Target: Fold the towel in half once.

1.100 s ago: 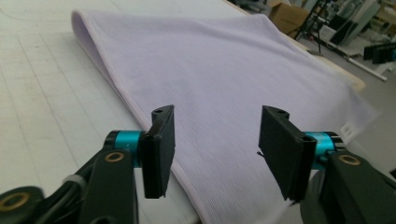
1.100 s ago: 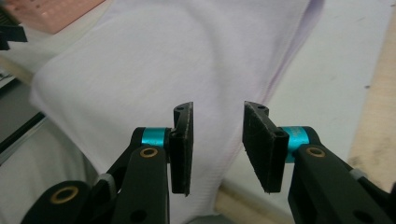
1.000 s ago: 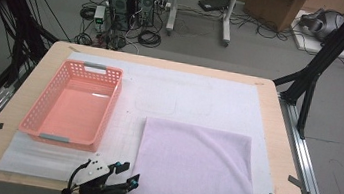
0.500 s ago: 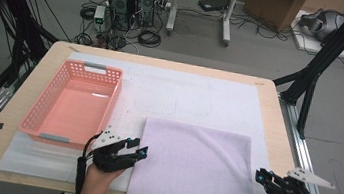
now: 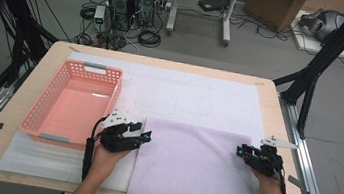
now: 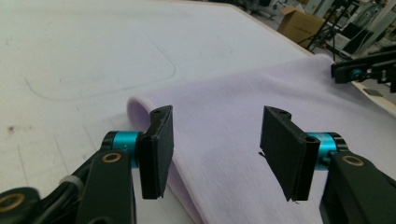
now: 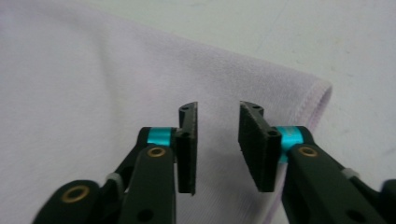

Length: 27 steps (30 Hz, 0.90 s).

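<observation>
Towel (image 5: 190,175) near edge runs off the frame bottom in high view, forearms cut off there too, tabletop (image 5: 287,122) front corners too.

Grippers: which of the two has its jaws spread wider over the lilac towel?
The left gripper, at the towel's left edge beside the pink basket; its jaws stand clearly farther apart than those of the right gripper, which sits near the towel's far right corner.

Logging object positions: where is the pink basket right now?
In the high view the pink basket sits on the table's left side, just beyond the left gripper and left of the lilac towel.

Even, bright overhead light; soft shadows; gripper views slightly blurred, background unfocused.
</observation>
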Motion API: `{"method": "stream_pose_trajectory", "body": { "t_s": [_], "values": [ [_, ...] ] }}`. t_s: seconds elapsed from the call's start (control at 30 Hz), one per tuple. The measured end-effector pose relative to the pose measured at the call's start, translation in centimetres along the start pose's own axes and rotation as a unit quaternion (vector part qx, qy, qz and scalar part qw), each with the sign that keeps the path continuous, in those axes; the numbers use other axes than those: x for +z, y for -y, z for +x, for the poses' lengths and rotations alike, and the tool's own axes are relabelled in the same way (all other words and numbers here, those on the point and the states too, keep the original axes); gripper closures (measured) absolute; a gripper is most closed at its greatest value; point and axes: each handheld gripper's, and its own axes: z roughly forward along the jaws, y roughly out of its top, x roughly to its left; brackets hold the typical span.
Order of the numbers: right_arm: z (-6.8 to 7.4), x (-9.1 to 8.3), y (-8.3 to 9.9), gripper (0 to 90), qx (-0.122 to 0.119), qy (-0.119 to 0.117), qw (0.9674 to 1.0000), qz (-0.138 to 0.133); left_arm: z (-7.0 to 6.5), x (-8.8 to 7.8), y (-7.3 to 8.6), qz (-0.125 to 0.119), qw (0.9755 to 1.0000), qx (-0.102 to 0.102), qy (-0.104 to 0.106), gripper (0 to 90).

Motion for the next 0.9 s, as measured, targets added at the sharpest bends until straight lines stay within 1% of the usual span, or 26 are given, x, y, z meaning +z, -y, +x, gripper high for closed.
{"method": "stream_pose_trajectory", "body": {
  "t_s": [0.1, 0.13, 0.2, 0.23, 0.27, 0.3, 0.33, 0.37, 0.4, 0.43, 0.47, 0.5, 0.53, 0.6, 0.63, 0.67, 0.7, 0.73, 0.77, 0.8, 0.87, 0.9],
  "values": [
    [-0.6, 1.5, -0.9, 76.9, -0.007, 0.003, 0.9999, 0.011, 0.4, 0.9, -0.4, -0.001, 1.0000, 0.003, -0.002, 46.8],
    [-0.9, 2.0, -1.1, 78.1, -0.010, 0.009, 0.9998, 0.016, 0.6, 1.2, -0.5, 0.000, 1.0000, 0.003, -0.003, 47.1],
    [-1.5, 2.8, -1.4, 83.0, -0.009, 0.025, 0.9993, 0.027, 0.9, 1.7, -0.4, -0.006, 1.0000, -0.002, -0.008, 49.1],
    [-1.8, 3.0, -1.6, 85.3, -0.007, 0.033, 0.9992, 0.021, 1.1, 2.0, -0.3, -0.003, 0.9999, -0.004, -0.010, 49.6],
    [-2.2, 3.0, -1.7, 86.6, -0.008, 0.059, 0.9980, 0.020, 1.3, 2.3, -0.2, 0.002, 0.9999, -0.008, -0.012, 49.8],
    [-2.6, 3.0, -1.7, 87.5, -0.005, 0.079, 0.9967, 0.018, 1.4, 2.5, -0.1, 0.009, 0.9998, -0.012, -0.015, 49.7],
    [-3.0, 3.0, -1.6, 88.6, 0.003, 0.083, 0.9964, 0.014, 1.5, 2.7, 0.0, 0.016, 0.9996, -0.012, -0.021, 49.1],
    [-3.4, 2.9, -1.6, 88.8, 0.018, 0.082, 0.9964, 0.010, 1.5, 2.9, 0.0, 0.019, 0.9994, -0.009, -0.028, 48.2],
    [-3.5, 2.7, -1.5, 88.6, 0.025, 0.083, 0.9962, 0.009, 1.5, 3.0, 0.0, 0.018, 0.9993, -0.007, -0.033, 47.3],
    [-3.5, 2.5, -1.5, 86.0, 0.027, 0.084, 0.9960, 0.009, 1.6, 3.0, 0.0, 0.017, 0.9991, -0.009, -0.037, 46.8],
    [-3.4, 2.2, -1.5, 82.2, 0.031, 0.081, 0.9962, 0.005, 1.7, 3.1, 0.1, 0.018, 0.9989, -0.011, -0.042, 46.2],
    [-3.2, 1.7, -1.4, 79.5, 0.031, 0.074, 0.9967, -0.005, 1.9, 3.2, 0.1, 0.020, 0.9985, -0.015, -0.049, 45.2],
    [-3.1, 1.2, -1.3, 76.4, 0.032, 0.071, 0.9969, -0.017, 2.0, 3.3, 0.1, 0.023, 0.9979, -0.028, -0.054, 44.5],
    [-2.8, 0.1, -1.1, 70.0, 0.024, 0.065, 0.9973, -0.026, 2.2, 3.4, 0.1, 0.030, 0.9969, -0.037, -0.062, 43.3],
    [-2.7, -0.4, -0.9, 65.9, 0.024, 0.064, 0.9973, -0.025, 2.2, 3.5, 0.1, 0.035, 0.9967, -0.039, -0.062, 43.0],
    [-2.6, -0.7, -0.7, 62.3, 0.025, 0.063, 0.9975, -0.022, 2.3, 3.9, -0.1, 0.058, 0.9957, -0.036, -0.063, 42.9],
    [-2.5, -0.9, -0.5, 57.2, 0.022, 0.063, 0.9977, -0.014, 2.3, 4.2, -0.2, 0.070, 0.9947, -0.034, -0.067, 41.7],
    [-2.4, -1.0, -0.3, 54.5, 0.019, 0.067, 0.9975, -0.008, 2.2, 4.6, -0.2, 0.088, 0.9934, -0.031, -0.067, 41.8],
    [-2.4, -1.1, -0.1, 52.2, 0.016, 0.071, 0.9973, 0.000, 2.1, 4.9, -0.3, 0.099, 0.9923, -0.024, -0.069, 42.2],
    [-2.4, -1.1, 0.2, 50.2, 0.022, 0.072, 0.9972, 0.005, 2.0, 5.0, -0.4, 0.098, 0.9926, -0.019, -0.070, 42.0],
    [-2.5, -0.8, 0.6, 47.8, 0.029, 0.063, 0.9975, 0.014, 1.8, 5.3, -0.4, 0.104, 0.9918, -0.009, -0.075, 45.8],
    [-2.5, -0.5, 0.7, 47.2, 0.030, 0.062, 0.9974, 0.020, 1.6, 5.3, -0.4, 0.106, 0.9913, -0.003, -0.079, 49.7]
  ]
}}
